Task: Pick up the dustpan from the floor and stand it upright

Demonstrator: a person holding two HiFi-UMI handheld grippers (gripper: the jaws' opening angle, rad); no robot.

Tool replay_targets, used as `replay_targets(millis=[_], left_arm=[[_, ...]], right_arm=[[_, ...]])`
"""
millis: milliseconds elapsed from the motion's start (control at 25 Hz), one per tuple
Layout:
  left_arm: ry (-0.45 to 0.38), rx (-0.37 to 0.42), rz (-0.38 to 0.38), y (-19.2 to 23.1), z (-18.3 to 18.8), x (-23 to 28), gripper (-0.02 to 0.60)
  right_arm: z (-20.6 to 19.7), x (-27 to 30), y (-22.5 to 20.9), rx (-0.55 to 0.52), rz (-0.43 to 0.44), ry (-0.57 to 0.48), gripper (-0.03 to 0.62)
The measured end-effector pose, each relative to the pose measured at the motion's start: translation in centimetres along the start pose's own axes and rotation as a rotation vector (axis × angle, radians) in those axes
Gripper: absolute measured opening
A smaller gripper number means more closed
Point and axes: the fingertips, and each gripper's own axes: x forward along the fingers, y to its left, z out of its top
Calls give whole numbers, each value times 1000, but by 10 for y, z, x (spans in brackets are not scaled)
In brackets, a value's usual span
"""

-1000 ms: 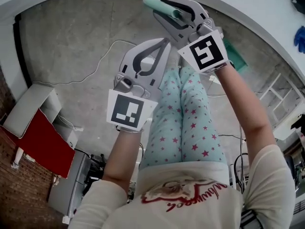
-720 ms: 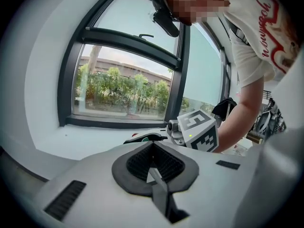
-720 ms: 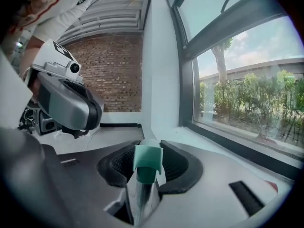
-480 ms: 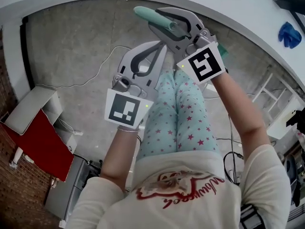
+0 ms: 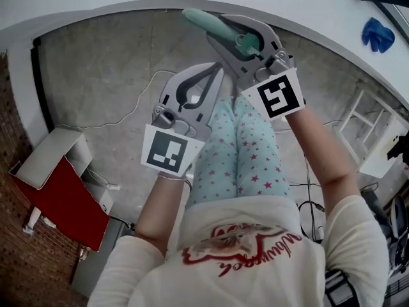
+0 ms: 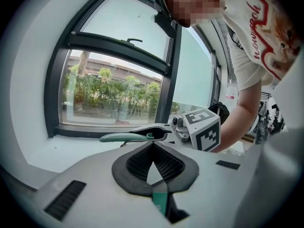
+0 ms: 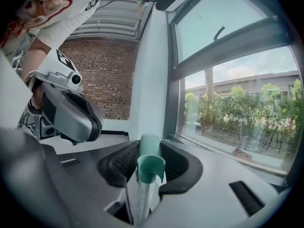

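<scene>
The dustpan shows only as its teal handle (image 5: 214,24), which sticks out past my right gripper (image 5: 223,27), well above the concrete floor (image 5: 108,75). The gripper is shut on it: in the right gripper view the handle (image 7: 151,163) sits clamped between the black pads (image 7: 121,163). The pan itself is hidden behind that gripper's marker cube. My left gripper (image 5: 219,69) hangs just left of and below the right one, shut, its tips touching (image 6: 152,145) with nothing in them. From the left gripper view the handle (image 6: 123,137) lies level in the right gripper (image 6: 156,132).
A red and white box (image 5: 61,197) lies on the floor at the left, and a white cable (image 5: 128,107) curls across the concrete. A white rack (image 5: 370,126) and dark cables (image 5: 313,197) are on the right. A large window (image 6: 118,99) with a white sill faces both grippers.
Both grippers have risen together, the right one carrying the handle up with it. The teal pan that showed beside the right marker cube is now hidden.
</scene>
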Motion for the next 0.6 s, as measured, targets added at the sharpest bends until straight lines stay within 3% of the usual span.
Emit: replay_targets(millis=[280, 600], left_arm=[[-21, 14, -36, -4, 26, 13, 18], [-23, 29, -105, -10, 44, 29, 19]], right_arm=[[1, -30, -36, 14, -155, 42, 146], [0, -41, -43, 42, -244, 72, 146]])
